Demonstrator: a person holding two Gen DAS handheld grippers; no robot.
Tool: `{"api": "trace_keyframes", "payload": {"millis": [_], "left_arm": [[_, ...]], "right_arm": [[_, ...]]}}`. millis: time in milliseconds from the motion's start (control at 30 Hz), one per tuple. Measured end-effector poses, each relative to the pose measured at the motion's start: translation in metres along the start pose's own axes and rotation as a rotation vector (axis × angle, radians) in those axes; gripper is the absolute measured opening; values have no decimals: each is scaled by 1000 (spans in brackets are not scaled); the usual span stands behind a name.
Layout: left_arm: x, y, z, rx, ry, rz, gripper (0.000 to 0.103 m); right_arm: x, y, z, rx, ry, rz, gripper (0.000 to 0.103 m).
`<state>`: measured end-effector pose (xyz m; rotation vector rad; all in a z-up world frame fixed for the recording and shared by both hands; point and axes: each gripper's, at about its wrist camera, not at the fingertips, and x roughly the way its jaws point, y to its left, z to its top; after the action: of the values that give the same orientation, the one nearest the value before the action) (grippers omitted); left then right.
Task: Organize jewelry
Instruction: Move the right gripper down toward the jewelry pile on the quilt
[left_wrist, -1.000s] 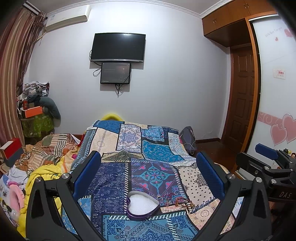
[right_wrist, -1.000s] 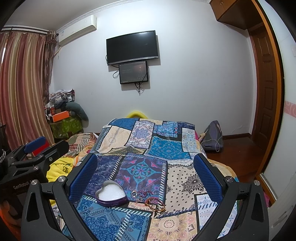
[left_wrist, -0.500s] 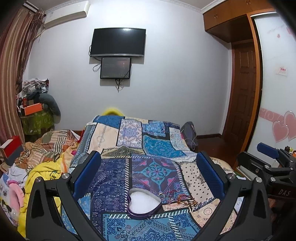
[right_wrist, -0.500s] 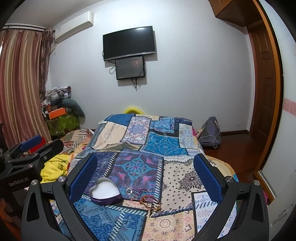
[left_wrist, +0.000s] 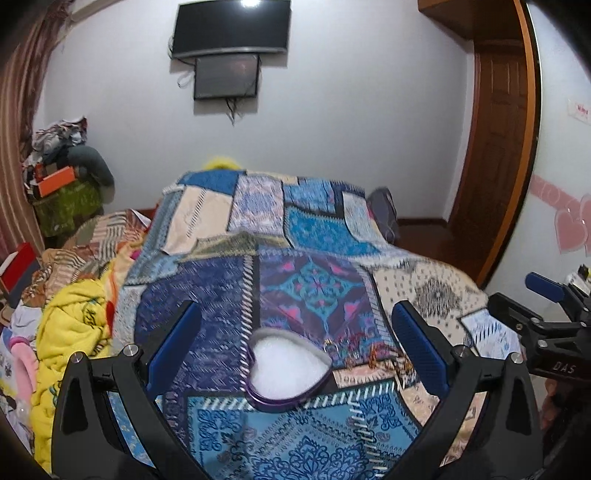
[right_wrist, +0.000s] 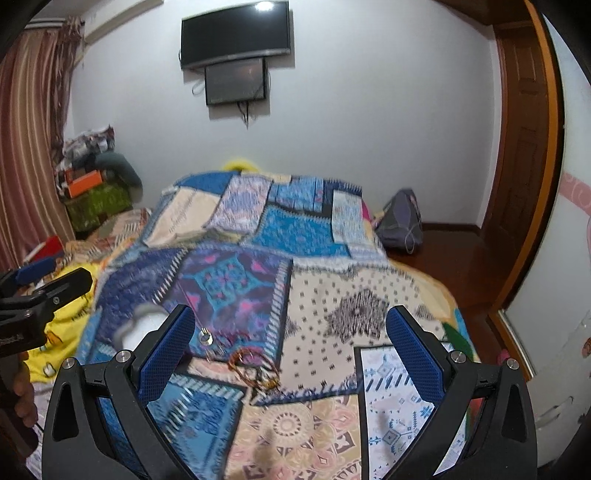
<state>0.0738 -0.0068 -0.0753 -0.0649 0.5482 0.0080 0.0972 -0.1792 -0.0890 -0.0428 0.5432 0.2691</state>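
Note:
A purple heart-shaped box (left_wrist: 286, 369) with white lining lies open on the patchwork bedspread (left_wrist: 317, 284), between my left gripper's (left_wrist: 295, 332) open, empty fingers. Right of the box lie a ring (left_wrist: 330, 346) and a tangle of amber beads and chain (left_wrist: 384, 360). In the right wrist view the box (right_wrist: 142, 326) is blurred, partly behind the left finger; the ring (right_wrist: 205, 337) and the amber bead bracelet (right_wrist: 253, 369) lie between my open, empty right gripper's (right_wrist: 290, 332) fingers. Each gripper shows at the other view's edge.
The bed fills the middle. Yellow and striped blankets (left_wrist: 74, 325) are piled at its left. A grey bag (right_wrist: 400, 218) sits on the wooden floor at right, near a wooden door (left_wrist: 498, 147). A TV (left_wrist: 231, 29) hangs on the far wall.
Both grippers have moved forward and tilted down towards the bed. The box and jewelry appear larger and closer. The right view has swung right, leaving the box behind its left finger.

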Motion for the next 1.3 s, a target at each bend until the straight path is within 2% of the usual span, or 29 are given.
{"api": "trace_keyframes", "payload": {"millis": [367,500,633,767,867,1033,1100,1300], "left_arm": [[52,-19,-24,30,179,-94,103],[66,-25,-32,32,237,-148,84],[78,-32,-39,53,283,-180,73],[90,-38,-45,45,336,-245,52],[99,-44,-49,48,371,-281,39],[112,-50,-56,52,414,-310,35],[118,-50,-59,47,436,-324,29],[134,-45,-65,19,475,-289,28]], "right_arm": [[42,-12,-37,-53,206,63,82],[55,-17,-48,-50,260,100,71],[67,-22,-55,-30,312,148,61],[71,-19,-56,-51,311,169,59],[74,-15,-54,-62,318,207,51],[84,-8,-53,-72,340,253,49],[90,-7,-54,-69,359,271,46],[104,-3,-60,-62,410,312,43]]}}
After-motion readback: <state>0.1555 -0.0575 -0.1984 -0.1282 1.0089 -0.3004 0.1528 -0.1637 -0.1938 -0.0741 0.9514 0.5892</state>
